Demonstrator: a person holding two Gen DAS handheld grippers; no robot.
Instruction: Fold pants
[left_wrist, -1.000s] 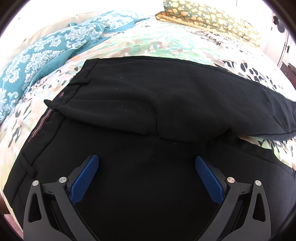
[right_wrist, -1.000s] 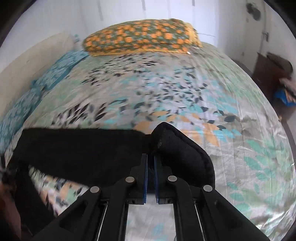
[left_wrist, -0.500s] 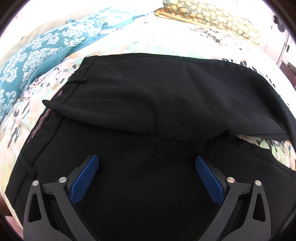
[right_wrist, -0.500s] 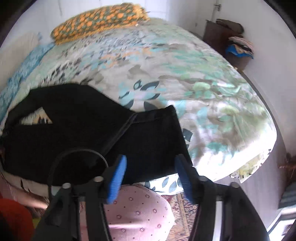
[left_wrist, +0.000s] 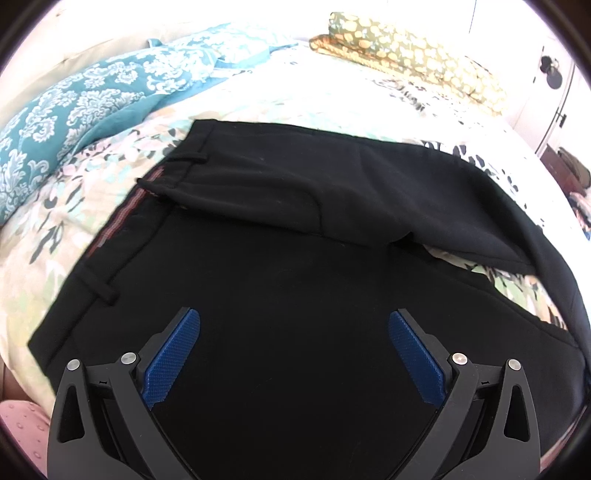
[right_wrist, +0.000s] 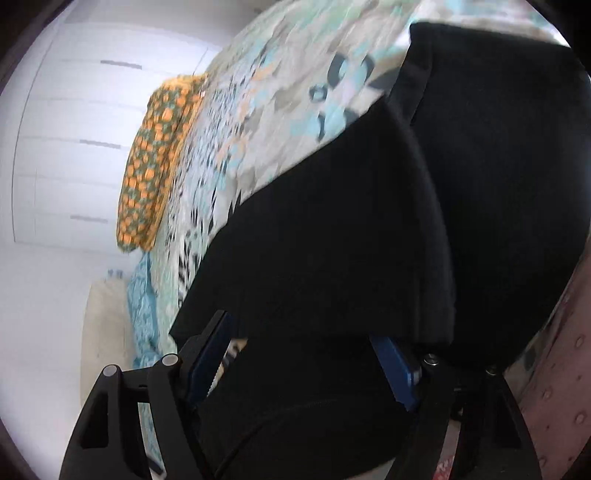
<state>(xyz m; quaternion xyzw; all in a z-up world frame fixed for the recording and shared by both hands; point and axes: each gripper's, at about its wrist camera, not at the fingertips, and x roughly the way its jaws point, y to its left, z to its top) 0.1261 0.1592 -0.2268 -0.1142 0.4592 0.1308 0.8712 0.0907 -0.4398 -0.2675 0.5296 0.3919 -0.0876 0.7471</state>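
Black pants (left_wrist: 295, 258) lie on the floral bedsheet (left_wrist: 332, 99), waistband at the left, one leg folded over the other. My left gripper (left_wrist: 293, 354) is open and hovers over the seat area, holding nothing. In the right wrist view the pants (right_wrist: 369, 240) fill the frame, tilted. My right gripper (right_wrist: 306, 354) is open, its fingers straddling a fold of the cloth without closing on it.
A teal patterned blanket (left_wrist: 92, 99) lies at the far left of the bed. An orange-green pillow (left_wrist: 413, 55) sits at the head, also in the right wrist view (right_wrist: 159, 155). Pink dotted fabric (right_wrist: 554, 387) shows at the near bed edge.
My right gripper let go of the leg end, opened, and swung round close over the pants. The folded leg now lies over the other. The left gripper stayed open and shifted slightly.
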